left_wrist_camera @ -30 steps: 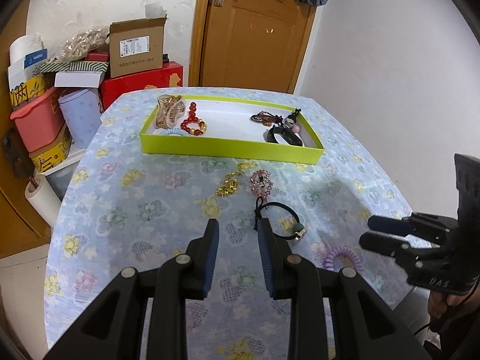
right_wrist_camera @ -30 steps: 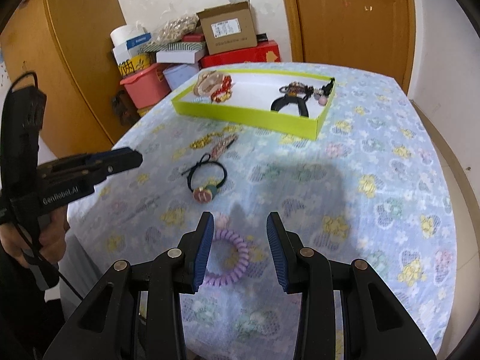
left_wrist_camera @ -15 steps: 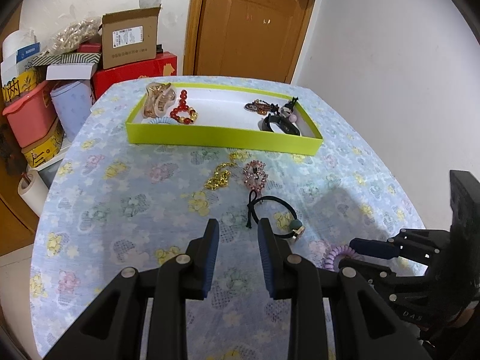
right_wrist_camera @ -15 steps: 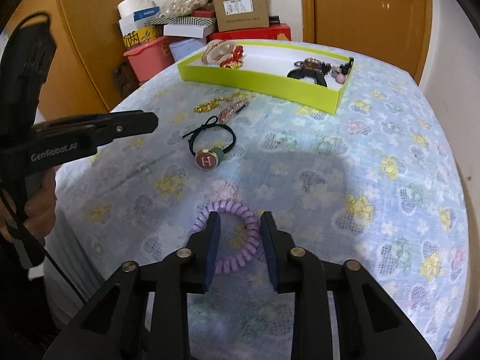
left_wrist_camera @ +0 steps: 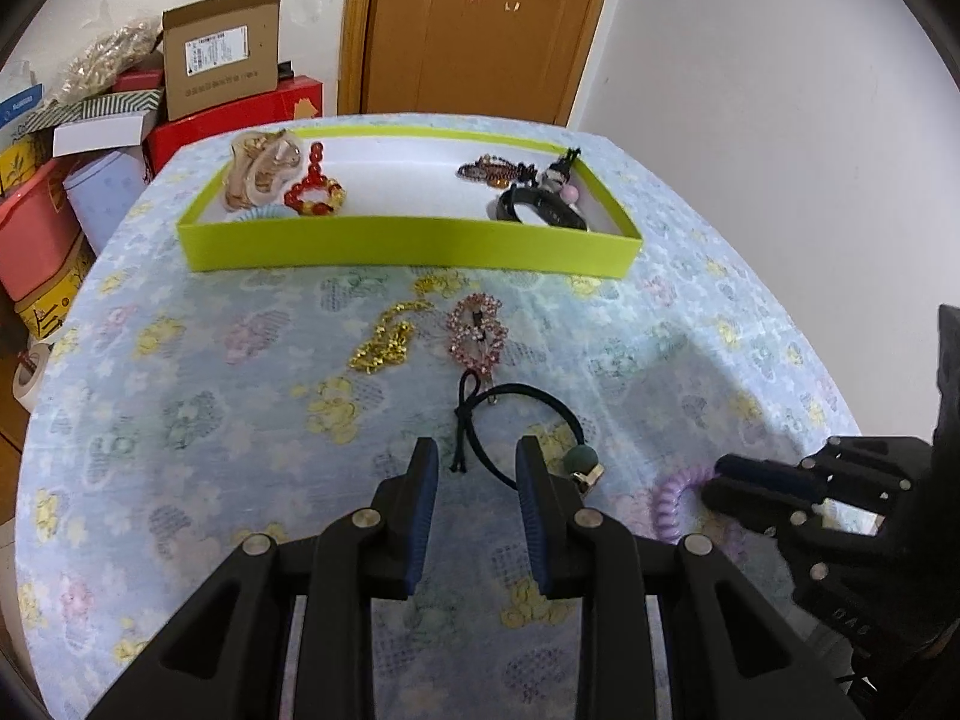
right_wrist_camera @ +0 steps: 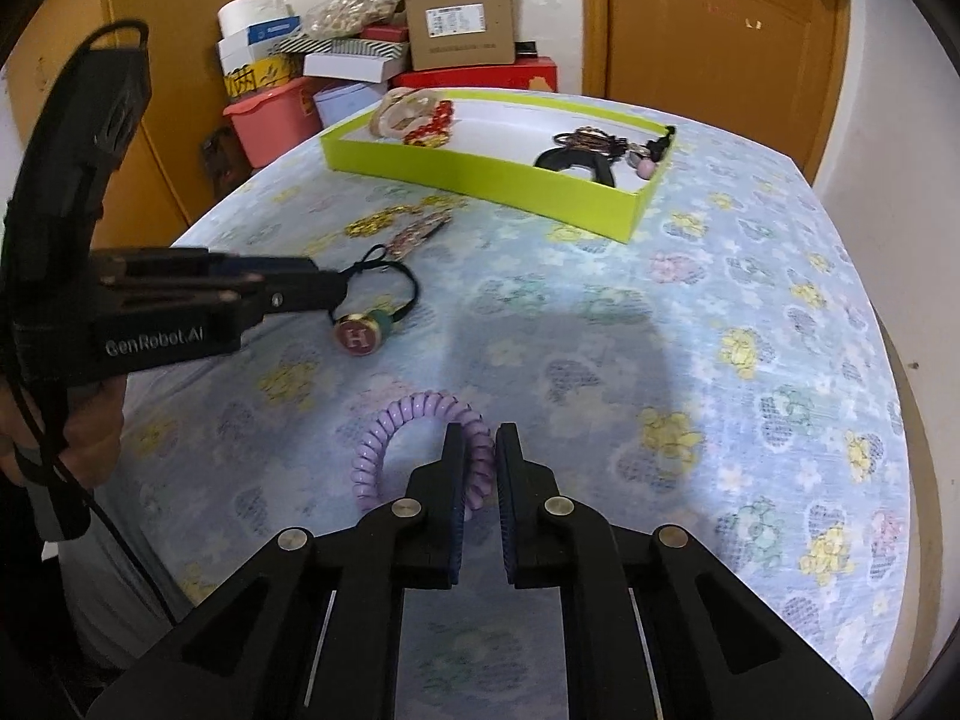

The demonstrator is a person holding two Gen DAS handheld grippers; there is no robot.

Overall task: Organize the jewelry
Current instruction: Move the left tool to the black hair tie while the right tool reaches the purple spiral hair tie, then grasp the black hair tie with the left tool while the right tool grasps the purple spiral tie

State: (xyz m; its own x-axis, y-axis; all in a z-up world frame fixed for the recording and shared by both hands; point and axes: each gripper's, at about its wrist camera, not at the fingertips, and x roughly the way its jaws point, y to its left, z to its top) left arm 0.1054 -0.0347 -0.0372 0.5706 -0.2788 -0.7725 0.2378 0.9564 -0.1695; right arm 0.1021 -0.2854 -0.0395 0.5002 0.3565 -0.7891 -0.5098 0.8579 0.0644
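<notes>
Jewelry lies in two groups on the flower-print worktop [left_wrist_camera: 180, 420]: four loose pieces on the cloth and a further lot inside one lime-green tray [left_wrist_camera: 414, 249] at the far side.

The loose four are a gold chain [left_wrist_camera: 387, 343], a pink rhinestone clip [left_wrist_camera: 478, 333] just beside it, a black hair tie [left_wrist_camera: 516, 429] whose round charm bears the letter H in the right wrist view, and a lilac spiral hair tie [right_wrist_camera: 420, 450] nearest the person.

The tray holds two clusters, well apart. At its left end sit a beige hair claw clip [left_wrist_camera: 261, 171], a red bead bracelet [left_wrist_camera: 313, 192] touching it, and a pale blue coil [left_wrist_camera: 261, 215] half hidden by the tray wall. At its right end lie a dark beaded piece [left_wrist_camera: 489, 171], a black band [left_wrist_camera: 540, 207] and a small black-and-pink charm [left_wrist_camera: 561, 180]; how many separate pieces that cluster makes I cannot tell.

The right claw [right_wrist_camera: 480, 450] has just been closing and now pinches the near right side of the lilac spiral hair tie, the coil caught between its fingers while most of the ring rests on the cloth. The left claw [left_wrist_camera: 474, 465] stands open with nothing in it, its fingers either side of the near arc of the black hair tie, not pressing on it.

Boxes and tubs [left_wrist_camera: 120, 120] are stacked behind the worktop.
</notes>
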